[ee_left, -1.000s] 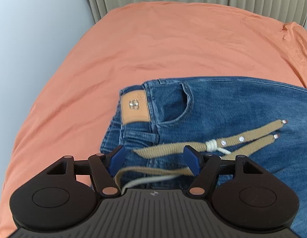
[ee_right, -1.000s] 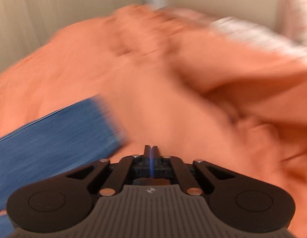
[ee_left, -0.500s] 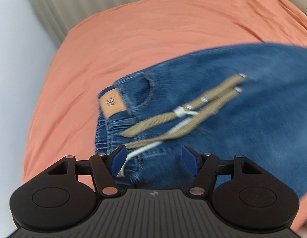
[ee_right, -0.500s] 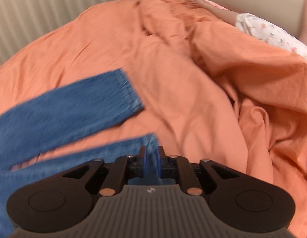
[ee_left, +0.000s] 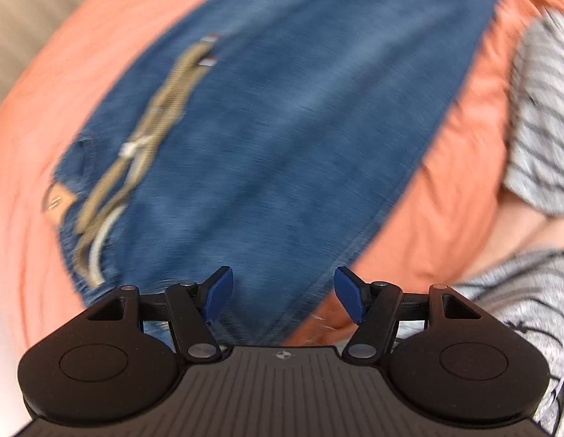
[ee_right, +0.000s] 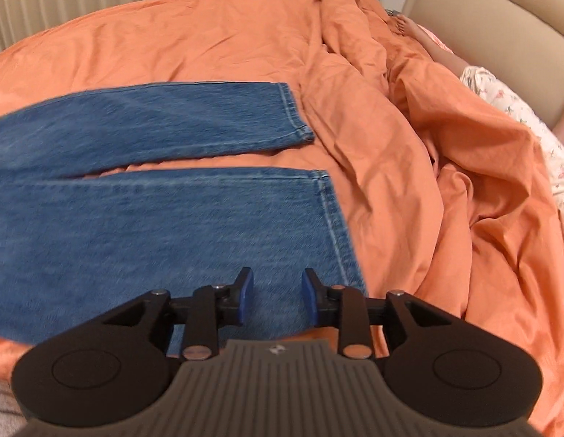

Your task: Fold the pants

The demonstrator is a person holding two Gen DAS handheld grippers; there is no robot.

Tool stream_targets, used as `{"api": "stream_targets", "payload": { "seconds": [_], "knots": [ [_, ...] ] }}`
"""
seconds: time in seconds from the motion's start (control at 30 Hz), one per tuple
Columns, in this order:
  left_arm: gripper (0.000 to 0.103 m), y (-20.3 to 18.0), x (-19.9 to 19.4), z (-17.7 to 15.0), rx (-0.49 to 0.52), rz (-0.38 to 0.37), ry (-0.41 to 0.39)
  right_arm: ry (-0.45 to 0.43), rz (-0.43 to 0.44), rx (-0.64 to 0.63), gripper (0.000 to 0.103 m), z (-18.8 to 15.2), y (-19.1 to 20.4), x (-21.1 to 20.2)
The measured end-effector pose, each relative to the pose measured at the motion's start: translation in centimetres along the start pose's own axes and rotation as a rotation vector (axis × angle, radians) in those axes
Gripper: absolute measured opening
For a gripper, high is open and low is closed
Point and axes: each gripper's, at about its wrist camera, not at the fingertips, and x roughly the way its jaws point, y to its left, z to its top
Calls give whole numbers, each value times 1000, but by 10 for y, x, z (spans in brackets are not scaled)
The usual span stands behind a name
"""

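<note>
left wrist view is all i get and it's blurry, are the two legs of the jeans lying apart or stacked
Observer: Apart. In the right wrist view the far leg and near leg lie side by side on the orange sheet, a strip of sheet between them.
Operator: is the right gripper holding denim
Observer: No. The right gripper is opening over the near leg's hem, nothing pinched.
Operator: anything past the hems
Observer: A bunched orange duvet.
</note>
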Motion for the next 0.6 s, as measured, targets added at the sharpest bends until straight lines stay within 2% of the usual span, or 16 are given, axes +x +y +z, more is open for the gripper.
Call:
{"api": "stream_targets", "payload": {
  "seconds": [0.07, 0.1, 0.17, 0.23, 0.37, 0.4, 0.47, 0.53, 0.6],
  "knots": [
    [75, -15, 12, 3, 46, -26, 37, -7, -20, -46, 28, -7, 9, -6],
    [75, -21, 18, 6, 55, -27, 51, -15, -31, -67, 32, -10, 12, -8],
    [75, -29, 30, 11, 66, -20, 85, -33, -48, -99, 34, -15, 15, -14],
    [75, -39, 40, 14, 88, 12, 112, -38, -47, -112, 34, -18, 15, -16],
    [75, -53, 56, 16, 115, 93, 170, -74, -81, -241, 36, -35, 19, -23],
    [72, -56, 57, 16, 117, 113, 176, -74, -81, -241, 37, -35, 19, -23],
    [61, -60, 58, 15, 116, 146, 177, -75, -111, -340, 37, -46, 24, -20],
    [36, -61, 56, 14, 97, 167, 162, -65, -132, -475, 37, -61, 31, -12],
    [26, -58, 47, 14, 61, 156, 130, -59, -133, -558, 37, -71, 38, -6]
  ]
}}
